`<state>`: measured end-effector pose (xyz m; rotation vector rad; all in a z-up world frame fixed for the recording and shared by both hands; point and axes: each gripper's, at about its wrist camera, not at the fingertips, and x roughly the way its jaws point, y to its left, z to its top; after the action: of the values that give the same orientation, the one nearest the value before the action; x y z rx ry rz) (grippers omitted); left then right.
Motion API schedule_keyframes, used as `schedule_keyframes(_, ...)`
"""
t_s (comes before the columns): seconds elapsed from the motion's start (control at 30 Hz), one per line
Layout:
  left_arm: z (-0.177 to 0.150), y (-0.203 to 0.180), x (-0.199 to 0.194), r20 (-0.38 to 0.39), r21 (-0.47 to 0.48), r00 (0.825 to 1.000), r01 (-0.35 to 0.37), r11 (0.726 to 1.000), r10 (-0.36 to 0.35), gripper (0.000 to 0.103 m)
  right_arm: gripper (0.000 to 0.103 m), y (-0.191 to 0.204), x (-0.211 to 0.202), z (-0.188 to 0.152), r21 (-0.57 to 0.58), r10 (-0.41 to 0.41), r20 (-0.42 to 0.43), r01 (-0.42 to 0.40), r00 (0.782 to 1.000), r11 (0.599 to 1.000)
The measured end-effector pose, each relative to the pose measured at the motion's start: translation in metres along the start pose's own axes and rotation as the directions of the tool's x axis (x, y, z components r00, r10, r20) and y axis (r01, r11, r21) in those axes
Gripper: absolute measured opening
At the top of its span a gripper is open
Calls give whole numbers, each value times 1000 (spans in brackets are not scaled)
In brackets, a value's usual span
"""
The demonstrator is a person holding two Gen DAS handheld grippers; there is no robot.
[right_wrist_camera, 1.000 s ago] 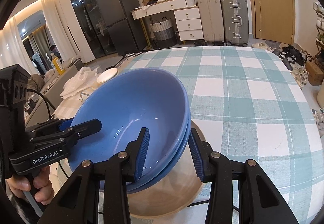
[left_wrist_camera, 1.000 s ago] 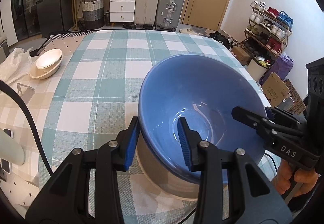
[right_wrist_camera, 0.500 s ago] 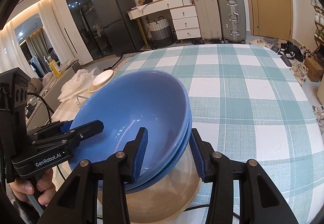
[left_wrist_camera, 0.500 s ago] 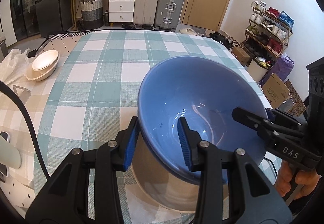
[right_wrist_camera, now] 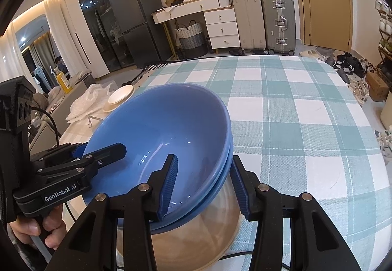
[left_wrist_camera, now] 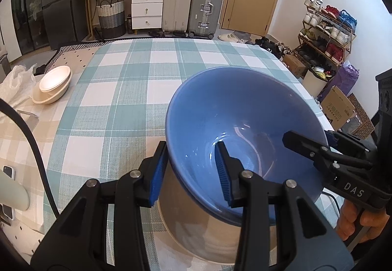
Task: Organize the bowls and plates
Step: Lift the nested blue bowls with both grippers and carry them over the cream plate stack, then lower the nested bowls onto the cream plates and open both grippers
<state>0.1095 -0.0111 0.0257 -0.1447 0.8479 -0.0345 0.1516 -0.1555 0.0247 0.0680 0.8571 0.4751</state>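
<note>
I pinch the glazed, slippery, breakable blue bowls (left_wrist_camera: 240, 124) by opposite rims, lower centre: left gripper (left_wrist_camera: 189, 170) clamped, right gripper (right_wrist_camera: 203, 180) straddling loosely.

Bright even daylight, sharp focus, fisheye-bent edges with black corners.

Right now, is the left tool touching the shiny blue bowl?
Touching. In the left wrist view the left tool has its blue pads clamped on the blue bowl rim.
</note>
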Motion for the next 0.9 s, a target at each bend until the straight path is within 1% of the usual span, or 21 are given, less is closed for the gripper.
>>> schedule_keyframes(0.2, 1, 0, 1, 3, 4, 1000, -1, 1000, 0, 35, 45, 0, 0, 1, -3, 4, -1, -4, 1000, 1000)
schedule_keyframes(0.3, 1, -1, 3, 7, 15, 1000, -1, 1000, 1, 40, 45, 0, 0, 1, -10, 1, -2, -1, 1000, 1000)
schedule_keyframes(0.37, 1, 0, 4, 8, 19, 1000, 12, 1000, -12, 48, 46, 1, -1, 1, -16, 2, -2, -2, 1000, 1000)
schedule_keyframes(0.4, 0, 0, 4, 10, 20, 1000, 16, 1000, -16, 51, 47, 1, -1, 0, -18, 5, -3, -5, 1000, 1000)
schedule_keyframes(0.47, 0, 1, 2, 23, 20, 1000, 12, 1000, -12, 64, 53, 0, -2, 0, -17, 13, -3, -13, 1000, 1000)
schedule_keyframes(0.5, -2, 1, -1, 33, 19, 999, 14, 1000, -14, 68, 54, -1, -4, -1, -18, 16, 9, -16, 1000, 1000)
schedule_keyframes(0.53, -2, 3, -4, 46, 19, 999, 20, 1000, -21, 76, 60, 0, -7, -1, -23, 14, 21, -13, 1000, 1000)
schedule_keyframes(0.57, -3, 4, -8, 60, 21, 998, 25, 999, -27, 76, 69, 0, -10, -1, -27, 14, 30, -13, 999, 1000)
schedule_keyframes(0.6, -5, 5, -12, 70, 22, 997, 25, 999, -26, 77, 74, 0, -13, -2, -30, 24, 41, -23, 999, 999)
schedule_keyframes(0.63, -5, 7, -16, 80, 25, 996, 24, 999, -26, 78, 85, 0, -17, -2, -35, 35, 51, -33, 998, 999)
schedule_keyframes(0.67, -6, 8, -20, 92, 28, 995, 26, 999, -29, 81, 92, 0, -20, -2, -40, 39, 62, -37, 997, 999)
schedule_keyframes(0.7, -7, 9, -24, 109, 33, 993, 31, 999, -35, 83, 93, 0, -25, -3, -48, 38, 78, -35, 996, 998)
schedule_keyframes(0.73, -9, 11, -30, 132, 37, 990, 39, 999, -43, 88, 98, 1, -28, -3, -59, 33, 90, -28, 995, 998)
schedule_keyframes(0.77, -11, 12, -35, 149, 41, 988, 42, 998, -47, 102, 102, 1, -32, -4, -71, 27, 104, -20, 994, 997)
schedule_keyframes(0.83, -16, 14, -44, 187, 52, 981, 34, 998, -44, 101, 102, 3, -41, -7, -101, 20, 145, -5, 989, 995)
schedule_keyframes(0.9, -20, 16, -53, 215, 67, 976, 16, 998, -30, 101, 102, 3, -47, -9, -122, 31, 170, -10, 985, 992)
